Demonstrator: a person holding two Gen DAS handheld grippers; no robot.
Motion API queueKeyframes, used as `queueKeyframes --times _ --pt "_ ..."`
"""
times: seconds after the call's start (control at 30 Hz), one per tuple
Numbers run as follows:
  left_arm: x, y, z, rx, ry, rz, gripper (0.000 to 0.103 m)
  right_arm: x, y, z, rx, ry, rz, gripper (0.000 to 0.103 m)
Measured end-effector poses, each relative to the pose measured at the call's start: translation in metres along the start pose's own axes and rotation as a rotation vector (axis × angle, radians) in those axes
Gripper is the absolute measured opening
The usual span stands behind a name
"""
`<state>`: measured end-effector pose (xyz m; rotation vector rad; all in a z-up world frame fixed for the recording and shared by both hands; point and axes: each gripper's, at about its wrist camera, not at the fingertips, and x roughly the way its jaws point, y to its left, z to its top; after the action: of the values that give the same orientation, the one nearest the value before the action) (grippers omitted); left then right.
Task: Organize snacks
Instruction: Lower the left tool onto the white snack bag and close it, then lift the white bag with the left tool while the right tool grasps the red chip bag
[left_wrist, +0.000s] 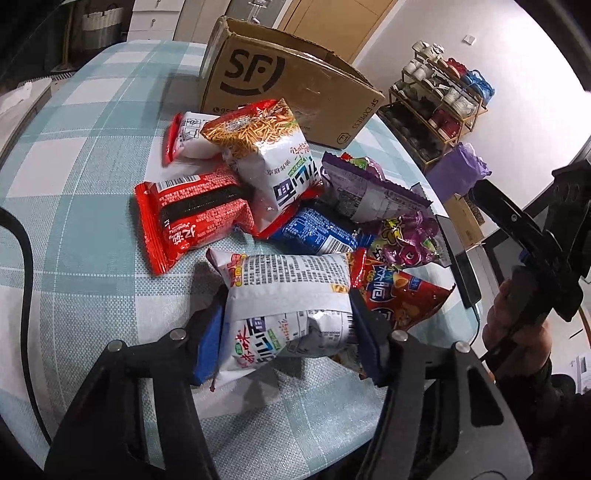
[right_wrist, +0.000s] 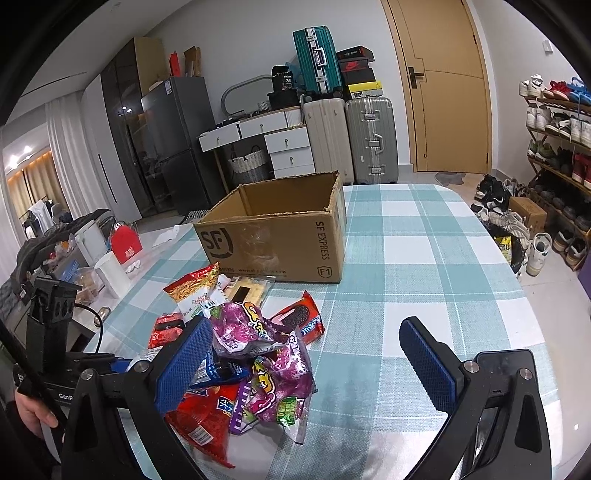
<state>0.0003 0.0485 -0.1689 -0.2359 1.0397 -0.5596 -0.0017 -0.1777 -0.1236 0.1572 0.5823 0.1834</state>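
Note:
My left gripper (left_wrist: 286, 332) is shut on a white noodle-snack packet (left_wrist: 288, 295), its blue pads pressed on both sides, low over the table. Behind it lies a pile of snacks: a red packet (left_wrist: 192, 225), another white noodle packet (left_wrist: 269, 162), a blue packet (left_wrist: 317, 232), purple candy bags (left_wrist: 369, 188). The open SF cardboard box (left_wrist: 288, 92) stands beyond. My right gripper (right_wrist: 306, 365) is open and empty, its left finger beside the purple bags (right_wrist: 258, 354). The box (right_wrist: 277, 236) looks empty in the right wrist view.
The table has a teal-and-white checked cloth (right_wrist: 424, 258). A phone (left_wrist: 458, 258) lies at the table's right edge. A shoe rack (right_wrist: 561, 147) stands to the right, suitcases (right_wrist: 351, 140) and drawers behind. A black cable (left_wrist: 22, 280) runs at the left.

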Motion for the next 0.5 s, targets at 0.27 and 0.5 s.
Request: queueKeyframes --times 0.27,0.5 --pt "-0.011 0.004 -0.001 -0.008 -0.023 0.001 0.058 -0.011 -0.004 0.002 0.0 -0.02 0.014 0.103" --pt "-0.022 0.008 -0.002 -0.005 -0.043 0.0 0.058 -0.026 -0.006 0.002 -0.005 -0.047 0.043 0.103"
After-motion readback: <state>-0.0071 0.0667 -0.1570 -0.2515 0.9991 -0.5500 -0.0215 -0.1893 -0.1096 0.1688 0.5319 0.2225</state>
